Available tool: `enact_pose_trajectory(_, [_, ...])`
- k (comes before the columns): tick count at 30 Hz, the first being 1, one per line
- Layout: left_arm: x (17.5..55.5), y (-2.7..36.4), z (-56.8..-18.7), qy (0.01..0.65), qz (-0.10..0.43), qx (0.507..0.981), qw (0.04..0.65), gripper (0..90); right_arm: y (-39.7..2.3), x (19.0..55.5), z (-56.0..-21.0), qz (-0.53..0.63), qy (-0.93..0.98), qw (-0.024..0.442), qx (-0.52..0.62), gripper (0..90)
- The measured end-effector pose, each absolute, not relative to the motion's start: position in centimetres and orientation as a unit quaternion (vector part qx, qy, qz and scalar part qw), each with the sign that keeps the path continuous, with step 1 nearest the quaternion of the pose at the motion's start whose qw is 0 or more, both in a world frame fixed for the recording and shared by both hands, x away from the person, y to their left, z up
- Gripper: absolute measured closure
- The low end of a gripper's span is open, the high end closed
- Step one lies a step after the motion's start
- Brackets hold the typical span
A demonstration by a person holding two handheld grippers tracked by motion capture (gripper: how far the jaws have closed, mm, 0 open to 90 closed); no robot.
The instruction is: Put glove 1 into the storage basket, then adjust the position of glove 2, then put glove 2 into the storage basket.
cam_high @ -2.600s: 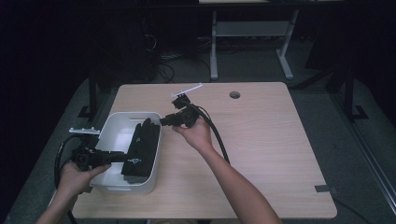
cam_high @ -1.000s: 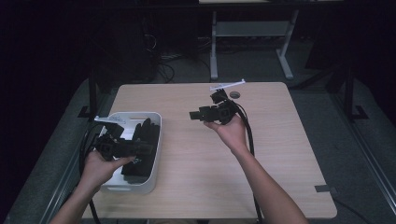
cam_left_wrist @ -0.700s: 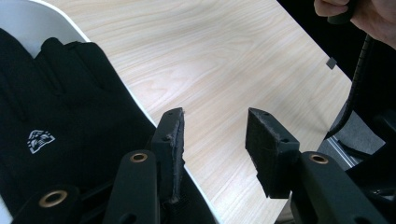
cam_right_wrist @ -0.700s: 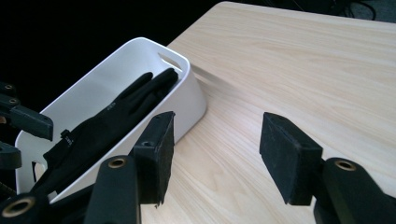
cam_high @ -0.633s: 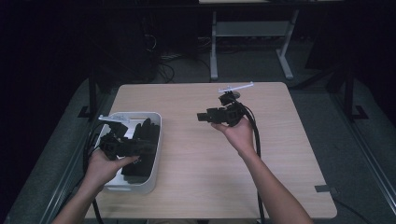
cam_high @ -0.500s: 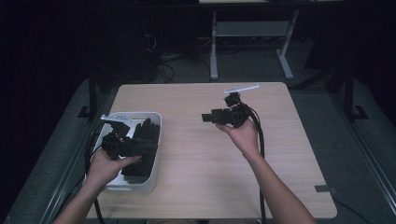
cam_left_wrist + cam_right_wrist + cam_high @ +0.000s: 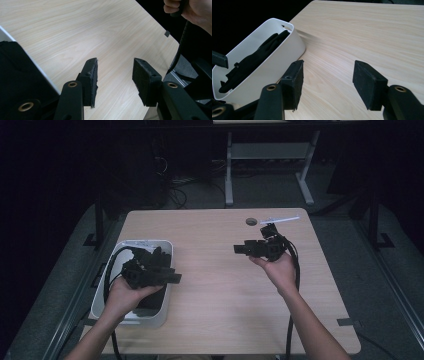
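White bin point(image 7: 150, 317) sits at the table's point(image 7: 220, 320) near left edge, with dark black items point(image 7: 252, 62) lying inside it. Just over its right rim hovers the left gripper point(image 7: 172, 278), its jaws parted after opening a little more, nothing between them but bare wood. Farther out, well apart toward the table's right, the right gripper point(image 7: 239, 249) points at the bin, jaws spread and just widening, empty too. Beyond it lies a round cable hole point(image 7: 251, 221).

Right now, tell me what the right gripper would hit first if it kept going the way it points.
Probably the white bin: the right gripper, jaws open and empty, points across bare table towards it, though its downward tilt is unclear.
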State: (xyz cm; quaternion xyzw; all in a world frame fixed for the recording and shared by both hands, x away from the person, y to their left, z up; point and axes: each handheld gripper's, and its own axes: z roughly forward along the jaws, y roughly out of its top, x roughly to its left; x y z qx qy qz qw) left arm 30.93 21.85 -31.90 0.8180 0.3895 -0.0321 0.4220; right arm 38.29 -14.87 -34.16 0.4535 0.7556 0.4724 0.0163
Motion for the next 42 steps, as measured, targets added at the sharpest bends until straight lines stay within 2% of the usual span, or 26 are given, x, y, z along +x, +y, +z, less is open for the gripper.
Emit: enact_pose_trajectory(42, [30.8,17.1,-33.3,0.361,-0.052,0.832,0.418,53.2,-21.7,35.8,-37.7,0.476,0.724,0.017,0.500,39.8])
